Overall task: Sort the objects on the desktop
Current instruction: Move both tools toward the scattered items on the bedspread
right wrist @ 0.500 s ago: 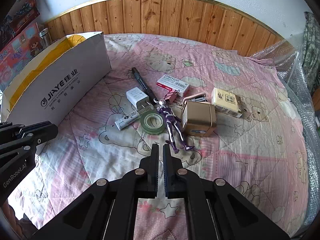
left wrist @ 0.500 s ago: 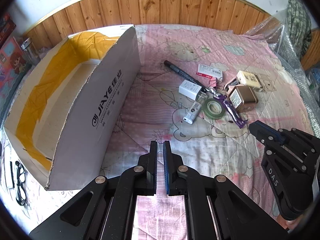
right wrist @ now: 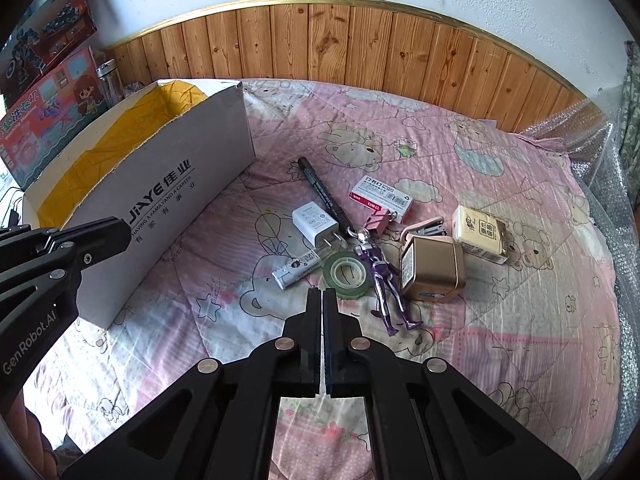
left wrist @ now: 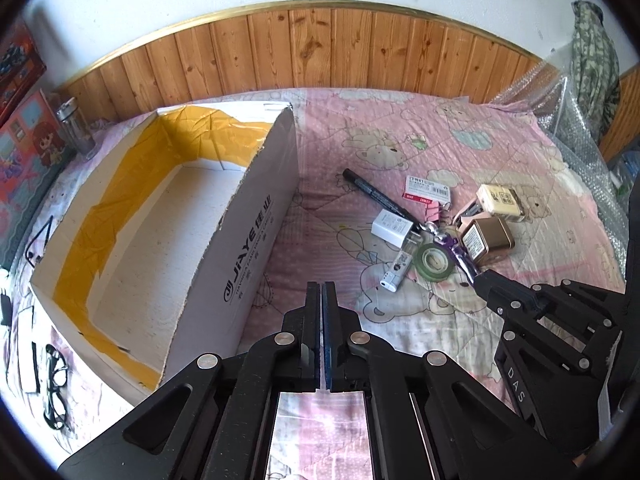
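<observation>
A heap of small objects lies on the pink quilt: a black marker [right wrist: 320,190], a white charger [right wrist: 314,224], a white tube [right wrist: 297,270], a green tape roll [right wrist: 347,274], a purple figure [right wrist: 384,280], a gold tin [right wrist: 434,274], a staple box [right wrist: 382,196], a pink clip [right wrist: 380,220], a stapler [right wrist: 426,232] and a cream box [right wrist: 482,234]. An open white carton [left wrist: 256,248] lined with yellow tape stands left of them. My left gripper [left wrist: 321,292] hovers shut and empty near the carton's wall. My right gripper [right wrist: 322,296] is shut and empty just short of the tape roll.
Wood panelling [right wrist: 360,44] backs the bed. Toy boxes [right wrist: 44,120] and a glass bottle [left wrist: 74,128] stand at the far left. Glasses [left wrist: 54,384] lie on the left edge. Bubble wrap [right wrist: 600,152] borders the right side.
Both grippers have tilted up slightly, so the objects sit a little lower in each view. The jaws stay shut and nothing on the quilt has moved.
</observation>
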Demonstrator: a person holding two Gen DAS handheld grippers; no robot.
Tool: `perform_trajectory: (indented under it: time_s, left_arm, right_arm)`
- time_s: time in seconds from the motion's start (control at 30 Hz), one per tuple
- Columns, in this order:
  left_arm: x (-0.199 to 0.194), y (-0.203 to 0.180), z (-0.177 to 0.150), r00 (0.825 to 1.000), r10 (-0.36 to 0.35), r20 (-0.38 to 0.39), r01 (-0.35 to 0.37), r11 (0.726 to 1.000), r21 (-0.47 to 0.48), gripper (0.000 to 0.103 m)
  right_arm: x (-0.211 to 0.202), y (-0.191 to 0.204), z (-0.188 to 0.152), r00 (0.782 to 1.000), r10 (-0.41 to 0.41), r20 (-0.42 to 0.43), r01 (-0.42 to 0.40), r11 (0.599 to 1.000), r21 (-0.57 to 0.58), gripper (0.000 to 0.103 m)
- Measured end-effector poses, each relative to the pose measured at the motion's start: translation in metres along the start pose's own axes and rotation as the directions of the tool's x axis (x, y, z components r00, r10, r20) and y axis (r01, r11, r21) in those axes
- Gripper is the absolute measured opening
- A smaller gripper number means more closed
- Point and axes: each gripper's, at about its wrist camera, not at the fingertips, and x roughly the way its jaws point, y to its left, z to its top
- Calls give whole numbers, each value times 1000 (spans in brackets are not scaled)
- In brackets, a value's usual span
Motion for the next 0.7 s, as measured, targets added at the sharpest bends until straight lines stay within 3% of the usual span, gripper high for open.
perform_trajectory:
  time_s: [0.7]
  left_arm:
    - [-26,75,9,995,97,23,-93,987,-128,2]
  right_arm:
    - [-17,78,46,993,103,50,-94,984,-148,1]
